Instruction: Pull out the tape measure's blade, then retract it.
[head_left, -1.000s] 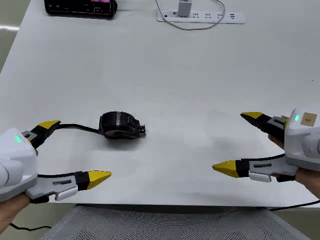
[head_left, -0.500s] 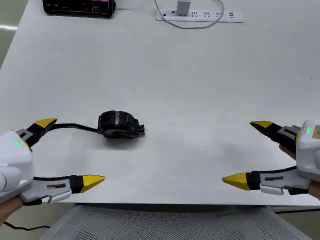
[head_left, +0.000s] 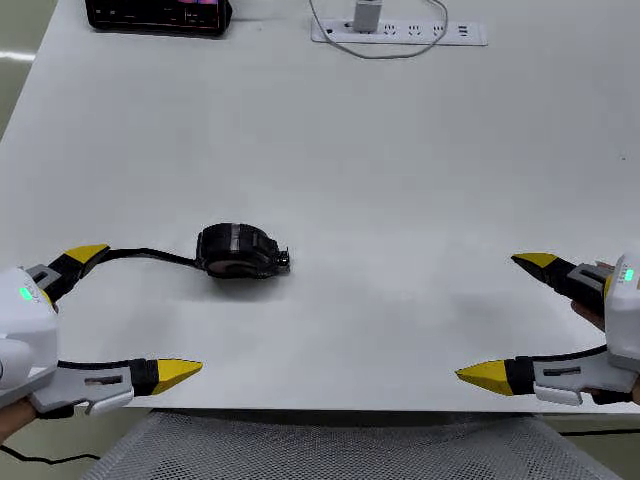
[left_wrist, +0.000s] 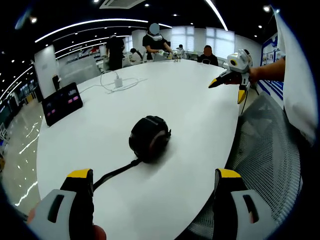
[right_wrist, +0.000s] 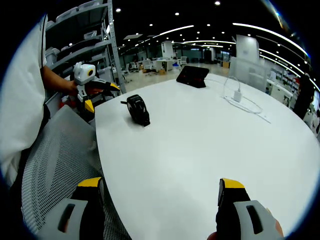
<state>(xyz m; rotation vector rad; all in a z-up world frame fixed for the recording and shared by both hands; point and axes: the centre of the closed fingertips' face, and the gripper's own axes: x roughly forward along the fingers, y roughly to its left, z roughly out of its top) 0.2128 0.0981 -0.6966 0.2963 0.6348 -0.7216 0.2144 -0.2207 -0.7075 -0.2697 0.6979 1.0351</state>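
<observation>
Drawn back toward near edge of table (head_left: 400, 150), left tongs (head_left: 138, 310) and right tongs (head_left: 500, 318) both agape, tape measure (head_left: 240, 251) untouched.

The dark device (head_left: 158, 14) and white charger (head_left: 368, 12) are clipped by the head view's top edge; the body of the right gripper (head_left: 488, 318) runs off the right edge.

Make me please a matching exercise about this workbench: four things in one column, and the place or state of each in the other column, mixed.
1. tape measure
2. power strip
3. dark tablet
4. right gripper

A. far left corner of the table
B. open, at the near right edge
C. black, left of centre, strap trailing left
D. white, far edge, charger plugged in

Pairs: 1-C, 2-D, 3-A, 4-B
</observation>
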